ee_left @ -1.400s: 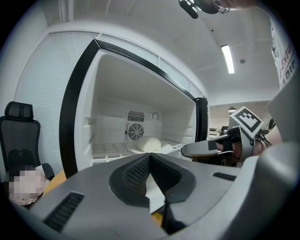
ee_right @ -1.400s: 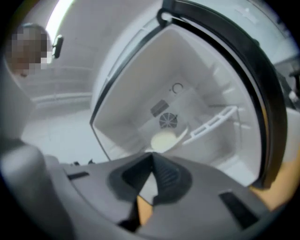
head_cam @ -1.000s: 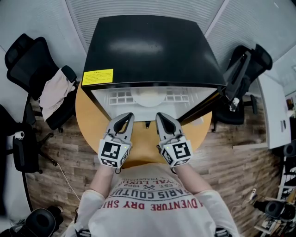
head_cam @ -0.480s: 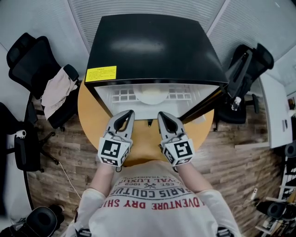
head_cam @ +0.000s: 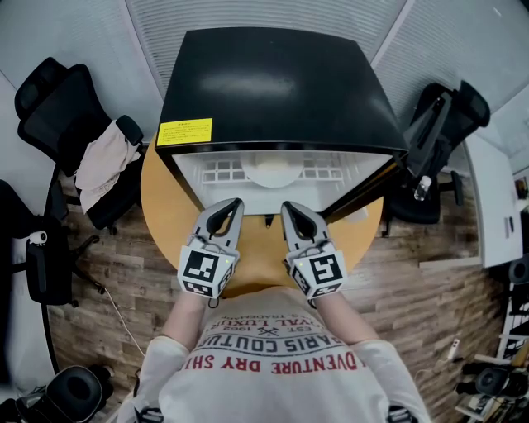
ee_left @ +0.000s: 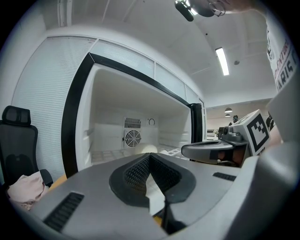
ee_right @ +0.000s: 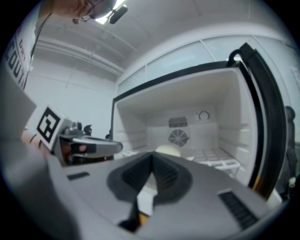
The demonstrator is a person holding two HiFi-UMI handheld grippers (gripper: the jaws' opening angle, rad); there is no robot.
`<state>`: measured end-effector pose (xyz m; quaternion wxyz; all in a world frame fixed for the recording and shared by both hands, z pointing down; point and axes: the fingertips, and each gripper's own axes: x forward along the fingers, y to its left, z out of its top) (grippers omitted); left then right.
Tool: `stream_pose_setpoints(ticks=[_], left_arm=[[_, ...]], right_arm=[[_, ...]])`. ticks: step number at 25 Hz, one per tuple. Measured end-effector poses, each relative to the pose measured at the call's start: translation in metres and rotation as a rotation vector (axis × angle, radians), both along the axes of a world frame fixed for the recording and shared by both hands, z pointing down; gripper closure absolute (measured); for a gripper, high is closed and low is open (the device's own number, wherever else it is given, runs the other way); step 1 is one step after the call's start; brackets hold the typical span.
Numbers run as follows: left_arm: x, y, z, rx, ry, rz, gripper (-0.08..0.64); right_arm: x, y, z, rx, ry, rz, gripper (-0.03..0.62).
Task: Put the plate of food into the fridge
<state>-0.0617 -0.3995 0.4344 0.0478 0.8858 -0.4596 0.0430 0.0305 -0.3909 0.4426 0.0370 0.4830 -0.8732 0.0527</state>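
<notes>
White plate point(head_cam: 274, 171) inside open black fridge point(head_cam: 273, 91); left claw point(head_cam: 232, 205), right claw point(head_cam: 288, 206) both closed, empty.

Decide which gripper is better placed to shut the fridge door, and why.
Probably the right. The open door stands at the fridge's right, its free edge near the right gripper; the left gripper is farther off. Both are shut, empty.

Wood-plank floor point(head_cam: 107, 268), black office chairs point(head_cam: 50, 111) either side, white slatted walls point(head_cam: 273, 12), ceiling strip light point(ee_left: 221, 61)
</notes>
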Motion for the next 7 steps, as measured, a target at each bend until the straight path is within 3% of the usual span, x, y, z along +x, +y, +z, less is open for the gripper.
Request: stream_pose_setpoints(ticks=[7], left_arm=[[0.0006, 0.0007, 0.0043, -0.010, 0.007, -0.005, 0.531]], right_arm=[[-0.0079, 0.0010, 0.0002, -0.004, 0.001, -0.018, 0.565]])
